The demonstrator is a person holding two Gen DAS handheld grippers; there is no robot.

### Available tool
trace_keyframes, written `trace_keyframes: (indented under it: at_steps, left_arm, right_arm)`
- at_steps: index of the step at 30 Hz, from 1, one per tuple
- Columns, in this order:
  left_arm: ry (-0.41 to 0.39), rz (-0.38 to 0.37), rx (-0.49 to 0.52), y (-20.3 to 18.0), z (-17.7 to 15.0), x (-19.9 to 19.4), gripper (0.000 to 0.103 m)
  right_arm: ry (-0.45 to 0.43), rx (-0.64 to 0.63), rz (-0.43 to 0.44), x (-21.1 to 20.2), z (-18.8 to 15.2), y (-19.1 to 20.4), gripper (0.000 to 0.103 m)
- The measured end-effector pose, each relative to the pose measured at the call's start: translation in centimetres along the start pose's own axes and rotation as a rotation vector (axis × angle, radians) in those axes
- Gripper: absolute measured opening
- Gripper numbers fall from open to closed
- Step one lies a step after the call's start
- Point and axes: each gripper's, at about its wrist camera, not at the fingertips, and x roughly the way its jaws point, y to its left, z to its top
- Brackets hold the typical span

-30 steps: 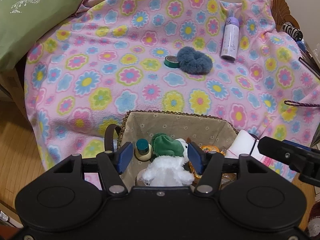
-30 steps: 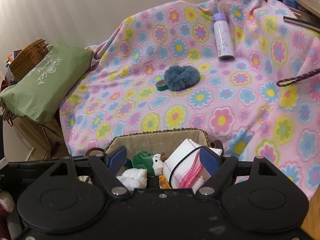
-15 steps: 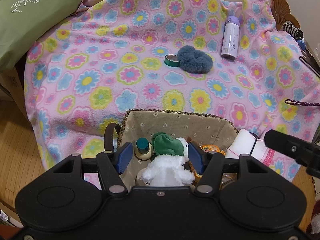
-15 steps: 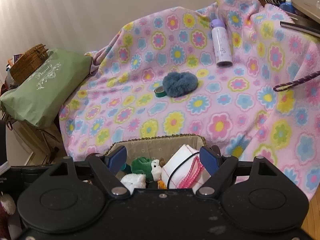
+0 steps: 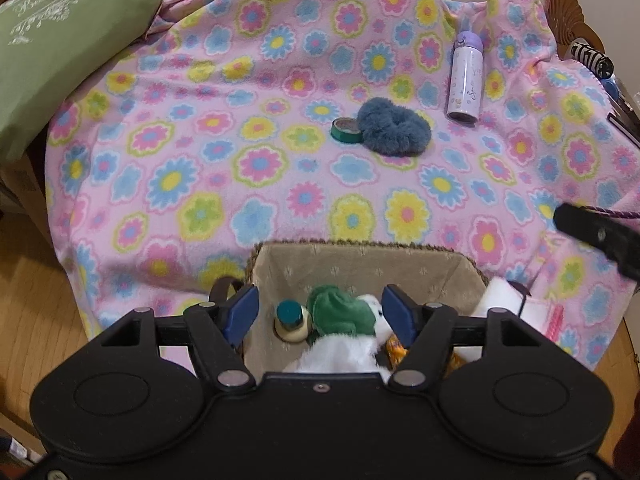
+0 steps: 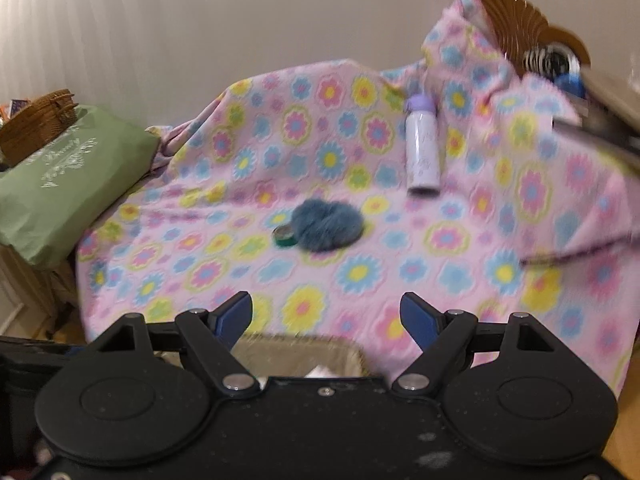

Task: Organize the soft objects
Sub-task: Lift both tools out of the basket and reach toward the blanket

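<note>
Blanket [image 5: 260, 184]: you have pink fleece printed with blue, yellow, green and pink flowers.
Scrunchie [image 5: 394, 132]: your fluffy one is dusty blue.
Tape roll [image 5: 346, 129]: green, just beside it.
Bottle [image 5: 465, 80]: white body with faint lilac print, lilac cap.
Pillow [image 5: 52, 48]: olive green with white script and flourishes.
Basket [image 5: 360, 268]: you see beige lining dotted with small pale flowers, brown braided rim.
Plush toys [image 5: 344, 312]: one green, one white.
Folded cloth [image 5: 508, 304]: white with pink trim.
Left gripper [image 5: 320, 312]: black frame, blue pads.
Right gripper [image 6: 326, 318]: your other one is likewise black with blue pads.
</note>
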Motion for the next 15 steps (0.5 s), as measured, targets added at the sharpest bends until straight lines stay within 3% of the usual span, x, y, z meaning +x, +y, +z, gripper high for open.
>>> trace_keyframes:
  at_steps: [8,12,15]
  left_arm:
    - [0.032,0.004,0.025,-0.4,4.1,3.9,0.064]
    - [0.062,0.018,0.038,-0.5,6.4,6.9,0.064]
    - [0.079,0.031,0.054,-0.6,7.8,8.9,0.064]
  right_arm:
    - [-0.096,-0.122,-0.17,4.6,3.8,-1.0,0.085]
    - [-0.092,-0.135,-0.24,7.5,4.9,-1.9,0.085]
    - [-0.041,-0.132,-0.264,9.8,4.8,-2.3,0.085]
